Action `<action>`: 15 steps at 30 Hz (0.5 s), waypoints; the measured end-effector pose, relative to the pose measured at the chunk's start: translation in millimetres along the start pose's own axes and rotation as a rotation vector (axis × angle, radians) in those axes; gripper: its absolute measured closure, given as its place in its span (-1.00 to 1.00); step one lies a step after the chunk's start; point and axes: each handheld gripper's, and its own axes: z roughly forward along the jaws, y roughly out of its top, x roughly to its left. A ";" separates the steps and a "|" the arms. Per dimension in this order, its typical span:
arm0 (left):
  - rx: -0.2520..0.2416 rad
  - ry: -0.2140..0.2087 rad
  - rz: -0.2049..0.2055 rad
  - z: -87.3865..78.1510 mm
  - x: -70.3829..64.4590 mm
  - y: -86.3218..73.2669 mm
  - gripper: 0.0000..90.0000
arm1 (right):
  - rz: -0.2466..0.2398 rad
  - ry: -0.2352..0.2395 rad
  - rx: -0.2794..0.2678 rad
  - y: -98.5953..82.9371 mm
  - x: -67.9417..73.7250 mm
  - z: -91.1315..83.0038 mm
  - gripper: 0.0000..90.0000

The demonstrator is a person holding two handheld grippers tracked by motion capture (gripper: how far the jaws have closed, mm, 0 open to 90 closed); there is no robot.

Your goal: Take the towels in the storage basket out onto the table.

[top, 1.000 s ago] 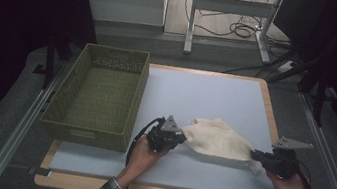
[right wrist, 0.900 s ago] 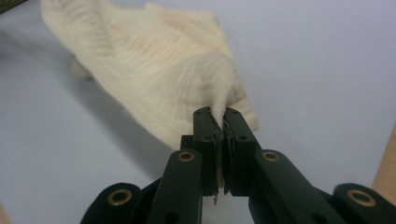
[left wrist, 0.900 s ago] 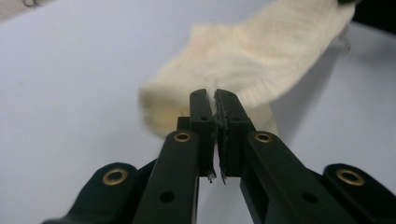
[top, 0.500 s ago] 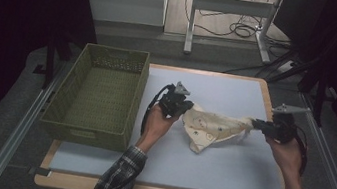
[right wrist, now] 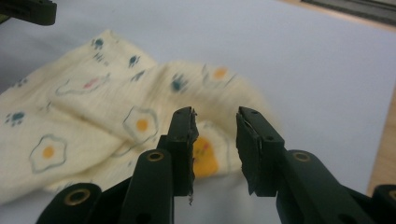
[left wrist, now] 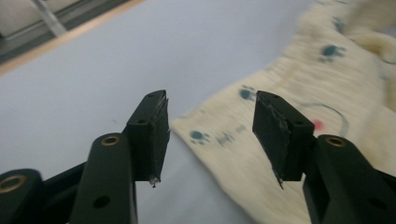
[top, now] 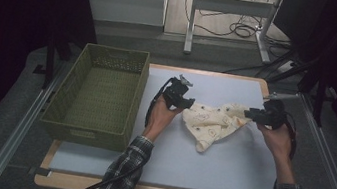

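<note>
The cloth [top: 212,124] lies crumpled on the table [top: 226,169], to the right of the basket [top: 100,94] and well apart from it. The cloth is pale yellow with a printed pattern of fried eggs and paw marks. The basket is green, woven and rectangular; it stands at the left edge of the table, and its floor shows bare. The left hand-held gripper [top: 186,103] sits between the basket and the cloth, at the cloth's left edge. In the left gripper view, the left hand-held gripper [left wrist: 210,128] has its jaws spread wide, with a corner of the cloth [left wrist: 289,93] lying on the table between and beyond them; neither jaw grips it. The right hand-held gripper [top: 249,114] sits at the cloth's right end, on the side away from the basket. In the right gripper view, the right hand-held gripper [right wrist: 215,133] has its jaws parted by a narrower gap, just above a fold of the cloth [right wrist: 116,116]; nothing is clamped between them.
</note>
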 end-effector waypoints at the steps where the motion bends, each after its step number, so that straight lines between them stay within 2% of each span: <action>1: -0.006 -0.007 0.000 -2.4 -3.0 -4.1 0.00 | -0.001 0.011 0.003 -4.6 2.4 -1.0 0.49; 5: -0.028 -0.067 0.008 -13.0 -17.7 -20.1 -0.04 | -0.006 0.067 0.013 -22.1 14.2 -6.1 0.49; 7: -0.022 -0.103 0.020 -16.9 -25.3 -27.9 -0.06 | -0.011 0.096 0.011 -29.5 21.5 -7.7 0.49; 10: -0.042 -0.161 0.035 -23.4 -35.9 -40.3 -0.14 | -0.035 0.133 0.007 -37.8 34.2 -8.8 0.48; 12: -0.052 -0.184 0.040 -26.0 -42.2 -46.7 -0.21 | -0.047 0.159 -0.001 -40.9 42.3 -7.8 0.48; 15: -0.055 -0.211 0.067 -26.5 -52.8 -53.0 -0.30 | -0.066 0.185 -0.008 -41.4 53.8 -3.7 0.46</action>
